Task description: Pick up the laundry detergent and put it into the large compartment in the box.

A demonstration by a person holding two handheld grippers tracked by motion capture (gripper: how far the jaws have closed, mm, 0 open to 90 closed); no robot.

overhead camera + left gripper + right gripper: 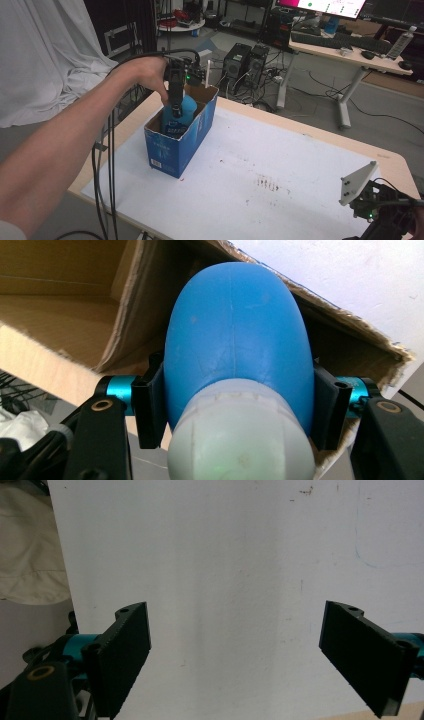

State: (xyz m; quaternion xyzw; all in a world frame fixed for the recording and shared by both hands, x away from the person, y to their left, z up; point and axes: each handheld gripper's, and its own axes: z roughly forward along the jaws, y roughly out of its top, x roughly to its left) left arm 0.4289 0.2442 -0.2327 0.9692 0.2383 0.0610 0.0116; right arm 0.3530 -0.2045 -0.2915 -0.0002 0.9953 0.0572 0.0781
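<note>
Nearest the high view's camera is the person's left forearm [55, 150], reaching far and left to the left gripper [176, 97], which hangs over an open blue cardboard box [192, 137] at the far left of the white table [280, 165]. Its jaws are clenched on a blue bottle [237, 340] just below the pale cap [240, 440], one pad pressed to each side of the shoulder. The bottle stands upright with its lower part inside the box, at the box's far end.

It looks like smooth moulded plastic, so probably stiff enough not to crush but slick under the pads. The hold near the cap, where the body narrows, seems sound, since the wider body below would stop the pads sliding down. How full or heavy it is cannot be told.

Room is tight around it. The box's ragged torn rim [345, 322] lies close beside the bottle, and a brown flap [125, 300] folds inward on the other side; a straight vertical path looks safest, as any sideways drift could snag the cardboard and drag the light box. To the right the table is bare apart from dark scuffs [267, 184].

At the near right corner the right gripper [235, 655] hovers over bare tabletop, jaws spread wide and holding nothing.
</note>
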